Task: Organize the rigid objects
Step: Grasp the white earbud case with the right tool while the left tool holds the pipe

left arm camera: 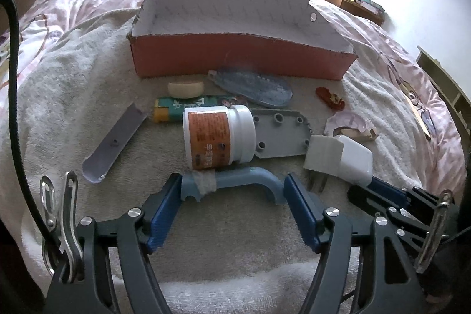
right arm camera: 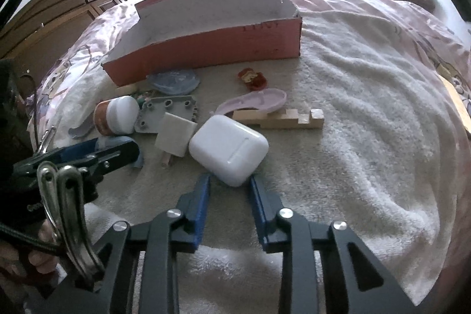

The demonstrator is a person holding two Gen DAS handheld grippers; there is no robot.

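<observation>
Low in the centre of the left wrist view, a light blue curved handle piece (left arm camera: 235, 181) lies on the white towel (left arm camera: 229, 231), spanning the gap between the blue pads of the left gripper (left arm camera: 234, 192); each pad sits against one end of it, jaws wide, seeming to pinch it lengthwise. In the right wrist view only a sliver of that piece (right arm camera: 135, 149) shows at the left edge, behind the other gripper's dark fingers.

The right gripper (right arm camera: 231, 181), bottom centre of its own view, has its jaws partly closed around the near corner of a white rounded earbud case (right arm camera: 229, 149); whether the pads truly press it cannot be told. The left view shows this case (left arm camera: 354, 161) only at lower right, half hidden by a grey-white plug adapter (left arm camera: 322, 156).

Just above the handle piece lies a white jar with an orange label (left arm camera: 216, 136) on its side, touching a grey plastic plate with bosses (left arm camera: 279, 134). Further up are a green tube (left arm camera: 191, 105), a beige block (left arm camera: 185, 89), a blue oval lid (left arm camera: 256, 86) and a small red object (left arm camera: 329, 97). A lilac strip (left arm camera: 113, 143) lies at centre left.

Only the right view shows the stepped wooden block (right arm camera: 282, 116) and the pink shoe-shaped piece (right arm camera: 256, 100) whole. The open red box (left arm camera: 235, 55) stands across the upper middle of both views.
</observation>
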